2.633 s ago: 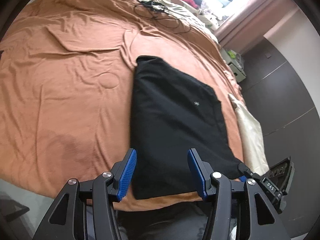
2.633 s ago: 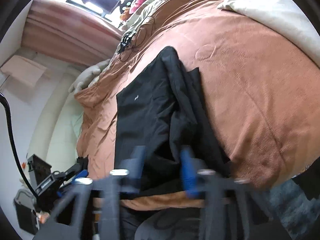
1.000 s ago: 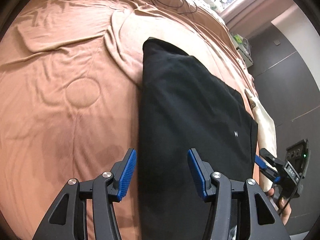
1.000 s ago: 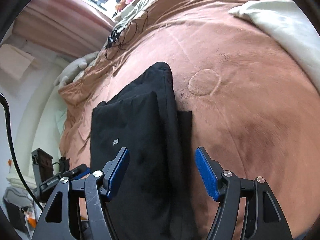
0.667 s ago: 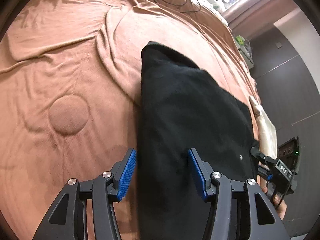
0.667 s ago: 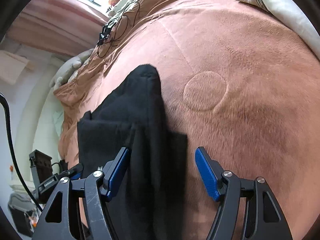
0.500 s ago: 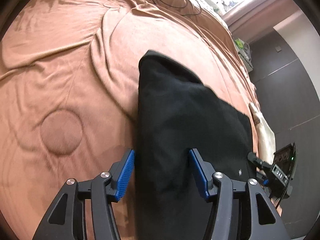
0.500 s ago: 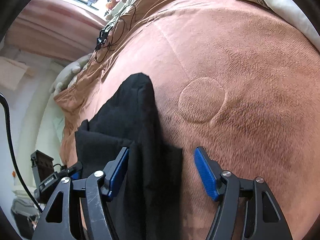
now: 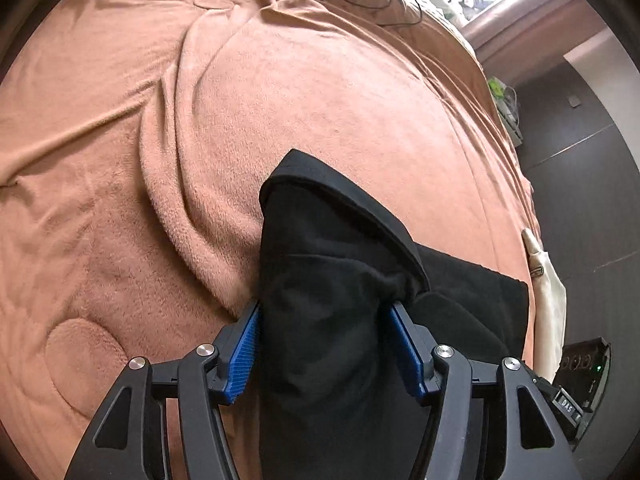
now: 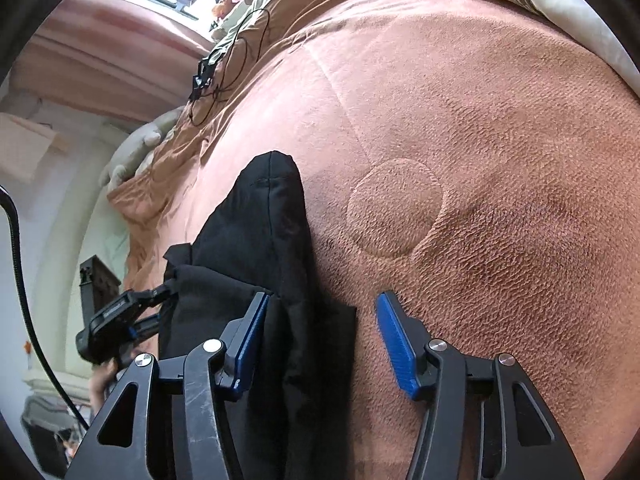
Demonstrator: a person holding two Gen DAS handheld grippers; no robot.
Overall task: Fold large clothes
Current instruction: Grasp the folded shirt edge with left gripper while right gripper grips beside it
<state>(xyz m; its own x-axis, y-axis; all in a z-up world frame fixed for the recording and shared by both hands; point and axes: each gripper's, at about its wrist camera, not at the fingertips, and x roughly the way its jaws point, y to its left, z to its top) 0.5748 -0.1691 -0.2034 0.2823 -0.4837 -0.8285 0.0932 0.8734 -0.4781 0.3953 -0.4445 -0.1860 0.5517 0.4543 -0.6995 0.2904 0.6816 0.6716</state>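
black garment (image 9: pixel 328 312) on bed (image 9: pixel 360 120), long axis running near to far | left hand-held gripper (image 9: pixel 324 344) straddles its bunched left edge, jaws opening | right hand-held gripper (image 10: pixel 320 340) over its right edge, closing, pads not yet pressing cloth

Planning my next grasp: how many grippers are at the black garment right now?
2. The left gripper straddles a raised black garment fold, jaws opening. The right gripper sits over the garment's edge on the brown blanket, jaws closing.
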